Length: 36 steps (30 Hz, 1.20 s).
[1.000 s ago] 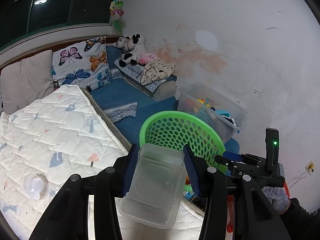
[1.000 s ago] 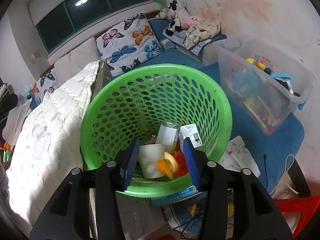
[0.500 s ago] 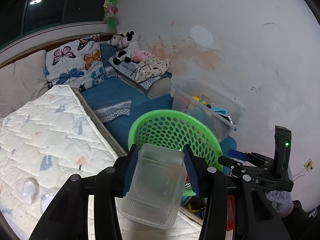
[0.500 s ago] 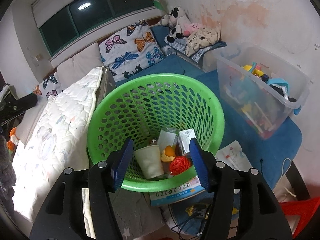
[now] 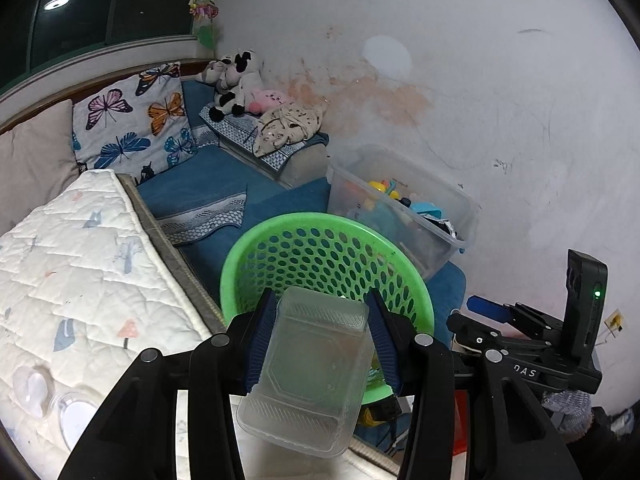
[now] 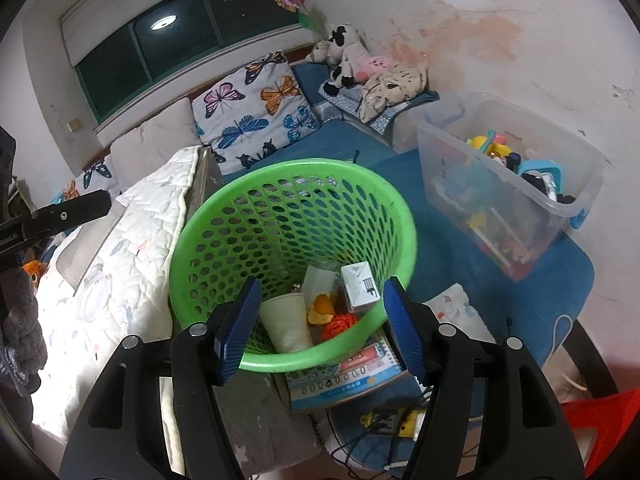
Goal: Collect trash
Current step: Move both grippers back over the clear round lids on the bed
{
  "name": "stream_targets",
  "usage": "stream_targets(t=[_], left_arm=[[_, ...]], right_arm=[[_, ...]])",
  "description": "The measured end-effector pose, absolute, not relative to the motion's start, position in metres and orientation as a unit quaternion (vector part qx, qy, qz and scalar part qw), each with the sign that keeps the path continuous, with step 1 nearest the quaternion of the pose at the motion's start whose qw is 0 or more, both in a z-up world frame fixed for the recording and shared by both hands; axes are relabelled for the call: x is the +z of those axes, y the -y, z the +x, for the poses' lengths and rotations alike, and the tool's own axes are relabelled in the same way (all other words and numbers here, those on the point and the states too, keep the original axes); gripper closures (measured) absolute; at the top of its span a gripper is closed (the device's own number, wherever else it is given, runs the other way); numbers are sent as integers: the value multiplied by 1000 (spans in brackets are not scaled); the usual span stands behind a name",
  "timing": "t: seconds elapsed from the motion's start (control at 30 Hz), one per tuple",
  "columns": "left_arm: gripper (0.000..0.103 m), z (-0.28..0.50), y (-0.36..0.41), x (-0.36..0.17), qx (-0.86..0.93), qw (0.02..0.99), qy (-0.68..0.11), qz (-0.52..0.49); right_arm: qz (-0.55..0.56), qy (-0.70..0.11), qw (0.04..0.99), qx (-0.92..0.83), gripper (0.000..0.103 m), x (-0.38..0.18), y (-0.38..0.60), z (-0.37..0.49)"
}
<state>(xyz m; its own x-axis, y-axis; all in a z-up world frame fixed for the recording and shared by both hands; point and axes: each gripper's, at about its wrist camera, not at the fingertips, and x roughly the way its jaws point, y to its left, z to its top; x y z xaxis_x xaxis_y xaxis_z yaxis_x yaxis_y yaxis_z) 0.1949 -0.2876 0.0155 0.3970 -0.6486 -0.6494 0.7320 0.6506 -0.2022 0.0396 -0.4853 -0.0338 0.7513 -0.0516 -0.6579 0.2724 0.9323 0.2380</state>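
Note:
A clear plastic food container [image 5: 312, 372] is pinched between the blue pads of my left gripper [image 5: 320, 300], held over the mattress edge just short of the green mesh basket [image 5: 320, 220]. My right gripper [image 6: 323, 284] hangs above the basket [image 6: 304, 166] with its jaws opening and nothing between them. Inside the basket lie a paper cup [image 6: 286, 322], orange peel [image 6: 320, 308], a red-orange ball of netting [image 6: 340, 326] and a white carton [image 6: 360, 286]. One blue right fingertip [image 5: 484, 306] shows to the right of the basket in the left wrist view.
A quilted white mattress [image 5: 80, 260] lies left of the basket, with clear lids [image 5: 36, 388] on it. A clear bin of toys [image 6: 512, 184] stands right of the basket by the wall. A notebook [image 6: 352, 376] lies by the basket's foot, and a red stool [image 6: 600, 420] is at bottom right.
The paper cup and peel that sat between the right jaws now lie in the basket; those jaws have spread wider and drawn back. The left gripper has carried the container closer to the basket.

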Motion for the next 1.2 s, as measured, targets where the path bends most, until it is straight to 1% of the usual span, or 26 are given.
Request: stream_targets(t=[0.33, 0.83, 0.87, 0.9, 0.93, 0.97, 1.2], left_arm=[[58, 194, 315, 10, -425, 823, -371, 67], [57, 211, 353, -18, -417, 809, -409, 65], [57, 211, 354, -19, -418, 809, -408, 65], [53, 212, 354, -20, -418, 809, -408, 65], [46, 212, 355, -21, -416, 809, -410, 63], [44, 213, 354, -22, -416, 810, -409, 60], [44, 209, 334, -23, -405, 818, -404, 58]], right_arm=[[166, -334, 922, -102, 38, -31, 496, 23], [170, -331, 924, -93, 35, -31, 495, 19], [170, -331, 923, -92, 35, -31, 495, 20], [171, -332, 923, -91, 35, -31, 495, 21], [171, -332, 923, -89, 35, -31, 494, 23], [171, -332, 923, -88, 35, -31, 493, 24], [162, -333, 926, -70, 35, -29, 480, 30]])
